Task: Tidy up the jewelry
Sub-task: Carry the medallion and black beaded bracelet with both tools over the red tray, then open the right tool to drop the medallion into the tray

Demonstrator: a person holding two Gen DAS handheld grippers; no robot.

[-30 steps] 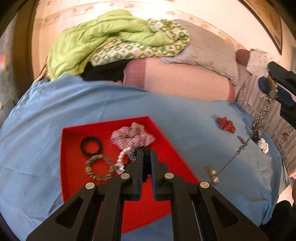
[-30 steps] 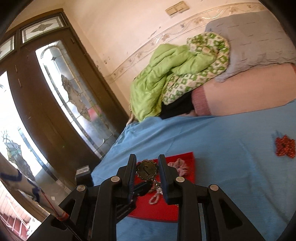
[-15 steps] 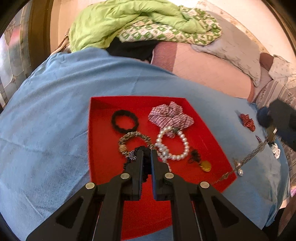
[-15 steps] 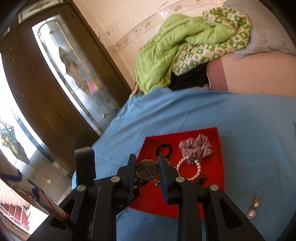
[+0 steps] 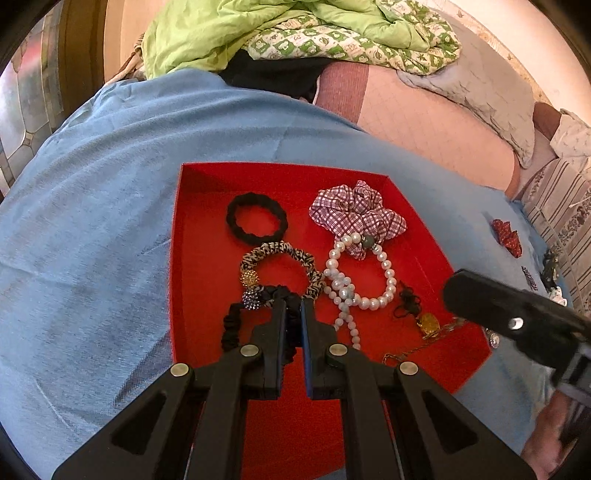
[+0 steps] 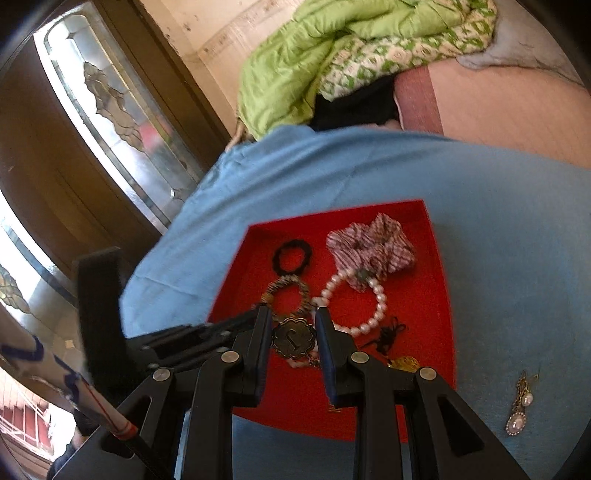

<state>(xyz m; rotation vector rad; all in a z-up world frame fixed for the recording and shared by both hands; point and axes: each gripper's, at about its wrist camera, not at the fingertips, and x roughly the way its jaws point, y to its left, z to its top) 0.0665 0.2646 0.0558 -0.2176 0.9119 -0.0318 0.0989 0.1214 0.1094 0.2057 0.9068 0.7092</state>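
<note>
A red tray (image 5: 192,258) lies on the blue bedsheet and holds a black hair tie (image 5: 256,223), a checked scrunchie (image 5: 356,214), a zebra-print scrunchie (image 5: 280,266), a pearl bracelet (image 5: 364,280) and a gold pendant (image 5: 428,323). My left gripper (image 5: 293,306) is shut on a black scrunchie (image 5: 232,325) just above the tray. My right gripper (image 6: 293,328) is shut on a bronze medallion (image 6: 294,338) of a chain necklace, over the tray's near right part; its chain (image 5: 417,349) trails onto the tray. The right gripper also shows in the left wrist view (image 5: 517,325).
A pearl drop earring (image 6: 519,406) lies on the sheet right of the tray. A red scrunchie (image 5: 508,236) and small dark pieces (image 5: 550,269) lie further right. Pillows and a green quilt (image 5: 280,29) are piled behind. A glass door (image 6: 110,110) stands left.
Both grippers have moved in over the red tray. The right gripper carried the chain necklace from the sheet to the tray's right side; its chain now drapes into the tray.
</note>
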